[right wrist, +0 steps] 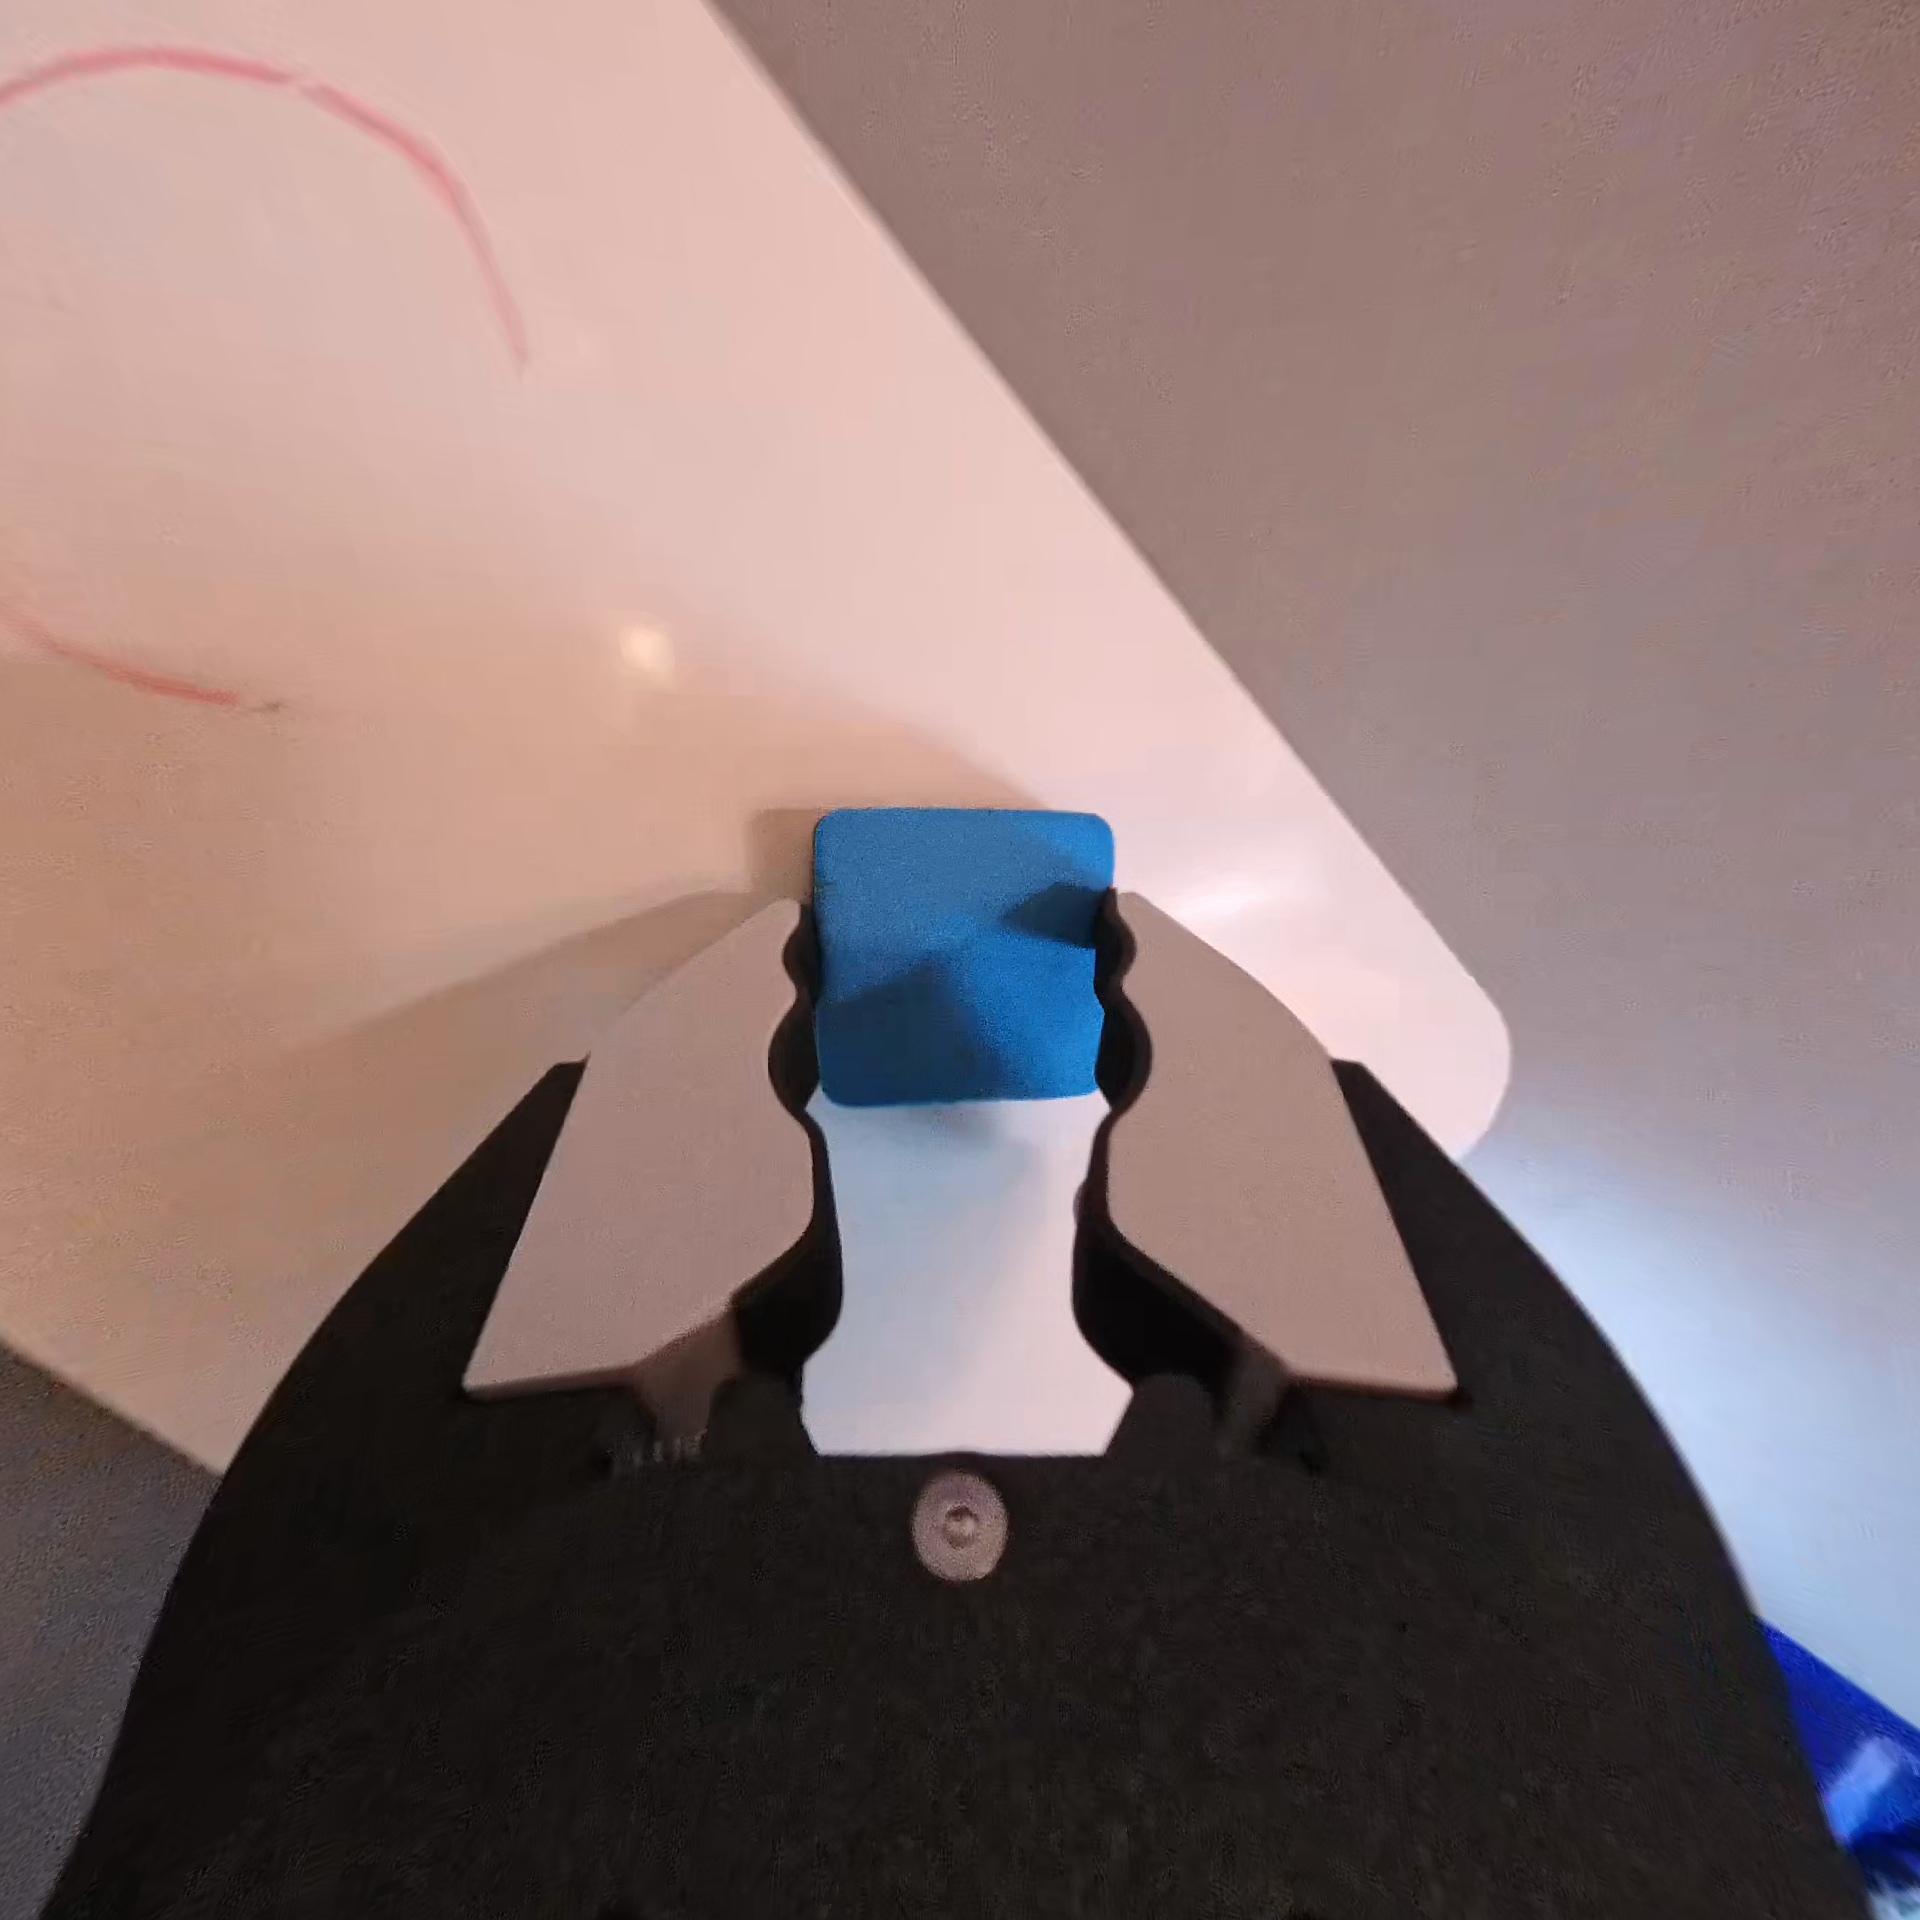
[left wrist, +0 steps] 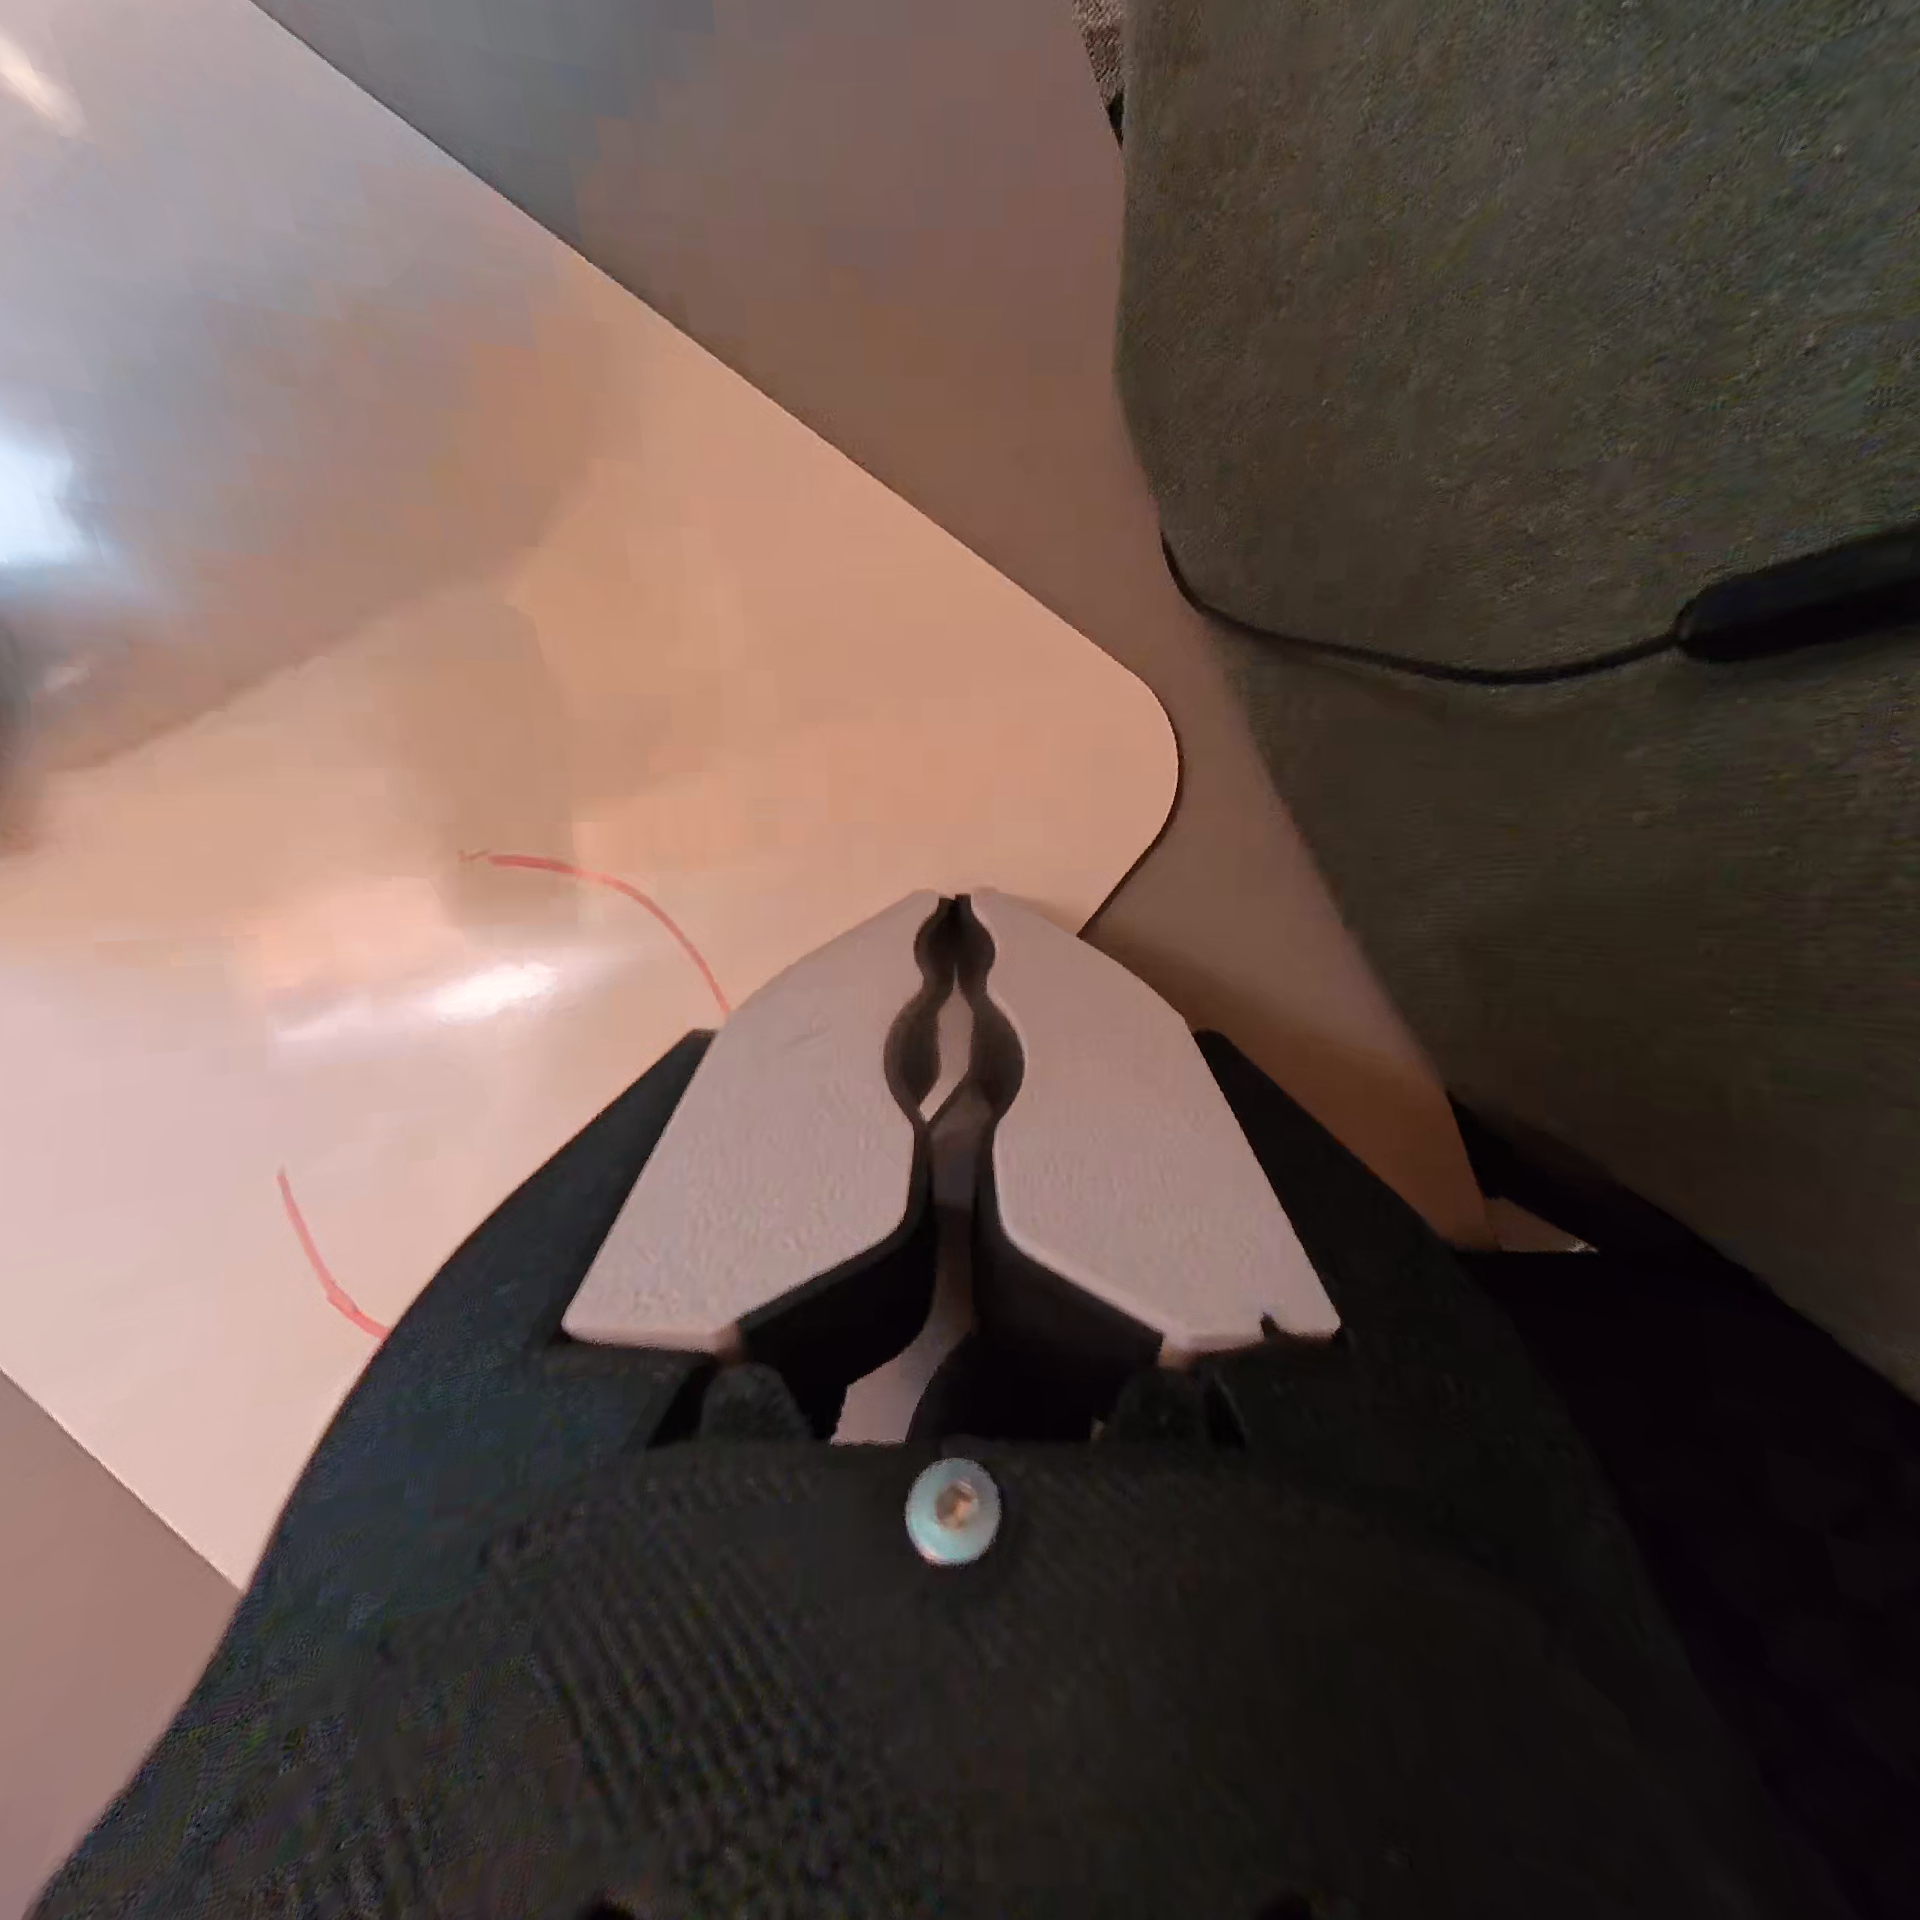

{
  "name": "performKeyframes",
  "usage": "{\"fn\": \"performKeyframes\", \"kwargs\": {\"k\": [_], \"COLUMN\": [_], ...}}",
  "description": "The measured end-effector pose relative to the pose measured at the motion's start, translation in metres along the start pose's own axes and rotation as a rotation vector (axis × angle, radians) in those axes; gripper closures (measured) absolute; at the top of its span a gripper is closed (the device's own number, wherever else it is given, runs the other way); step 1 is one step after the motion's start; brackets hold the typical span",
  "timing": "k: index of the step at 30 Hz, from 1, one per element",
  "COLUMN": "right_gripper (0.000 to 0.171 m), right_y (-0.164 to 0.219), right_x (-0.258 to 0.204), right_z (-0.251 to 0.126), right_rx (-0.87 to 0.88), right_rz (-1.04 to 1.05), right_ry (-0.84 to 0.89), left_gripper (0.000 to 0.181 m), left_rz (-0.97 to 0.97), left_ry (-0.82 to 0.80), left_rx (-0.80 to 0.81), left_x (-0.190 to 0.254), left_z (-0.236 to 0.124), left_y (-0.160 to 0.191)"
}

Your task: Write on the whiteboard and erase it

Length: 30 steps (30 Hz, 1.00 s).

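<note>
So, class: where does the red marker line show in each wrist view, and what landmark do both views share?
Left wrist view: the red marker line arcs across the whiteboard, left of the shut left claw.
Right wrist view: it curves at upper left, far from the blue eraser.
Shared landmark: the whiteboard's rounded corner.

no readable text or numbers, only red curved marker strokes [left wrist: 613, 894] on the whiteboard [left wrist: 727, 644], lower left in left view, upper left in right view

Grey-green upholstered seat [left wrist: 1558, 364] w/ black cable [left wrist: 1403, 655] beside plain beige surface [right wrist: 1455, 364].
</note>
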State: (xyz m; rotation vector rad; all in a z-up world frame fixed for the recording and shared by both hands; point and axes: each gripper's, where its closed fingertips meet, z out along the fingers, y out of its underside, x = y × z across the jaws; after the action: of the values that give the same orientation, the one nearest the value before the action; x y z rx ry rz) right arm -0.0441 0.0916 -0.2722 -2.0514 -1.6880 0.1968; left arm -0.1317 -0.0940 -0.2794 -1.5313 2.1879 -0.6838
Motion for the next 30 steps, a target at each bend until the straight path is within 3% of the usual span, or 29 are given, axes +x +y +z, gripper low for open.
{"fn": "performKeyframes", "kwargs": {"k": [2, 5, 8, 11, 14, 17, 19, 22, 24, 27, 30], "right_gripper": [0.119, 0.120, 0.119, 0.119, 0.120, 0.120, 0.120, 0.120, 0.120, 0.120, 0.120], "right_y": [-0.018, -0.055, -0.037, -0.020, -0.044, -0.090, -0.082, -0.061, -0.077, -0.116, -0.093], "right_x": [0.004, -0.058, -0.101, -0.075, -0.047, -0.100, -0.124, -0.096, -0.067, -0.113, -0.138], "right_z": [0.010, 0.015, -0.004, -0.008, 0.011, 0.023, 0.014, 0.009, 0.024, 0.034, 0.016], "right_rx": [0.021, 0.116, 0.088, 0.075, 0.104, 0.193, 0.167, 0.071, 0.061, 0.166, 0.139], "right_rz": [0.019, -0.165, -0.344, -0.274, -0.216, -0.334, -0.441, -0.371, -0.337, -0.434, -0.526], "right_ry": [0.017, -0.091, -0.215, -0.214, -0.118, -0.204, -0.275, -0.261, -0.167, -0.282, -0.382], "left_gripper": [0.181, 0.180, 0.181, 0.181, 0.181, 0.181, 0.181, 0.181, 0.181, 0.181, 0.181], "left_rz": [-0.021, -0.048, -0.053, -0.033, -0.013, -0.014, -0.006, 0.002, 0.012, 0.012, 0.008], "left_ry": [-0.014, -0.049, -0.095, -0.132, -0.149, -0.151, -0.160, -0.163, -0.169, -0.176, -0.194], "left_rx": [-0.010, -0.032, -0.049, -0.078, -0.092, -0.090, -0.092, -0.088, -0.093, -0.091, -0.078], "left_x": [-0.001, -0.004, -0.005, -0.006, -0.006, -0.005, -0.005, -0.004, -0.005, -0.004, -0.003], "left_z": [0.000, 0.000, 0.000, 0.000, 0.001, 0.001, 0.000, 0.000, 0.001, 0.001, -0.001], "left_y": [-0.001, -0.001, -0.002, -0.002, -0.004, -0.004, -0.004, -0.004, -0.005, -0.005, -0.004]}}
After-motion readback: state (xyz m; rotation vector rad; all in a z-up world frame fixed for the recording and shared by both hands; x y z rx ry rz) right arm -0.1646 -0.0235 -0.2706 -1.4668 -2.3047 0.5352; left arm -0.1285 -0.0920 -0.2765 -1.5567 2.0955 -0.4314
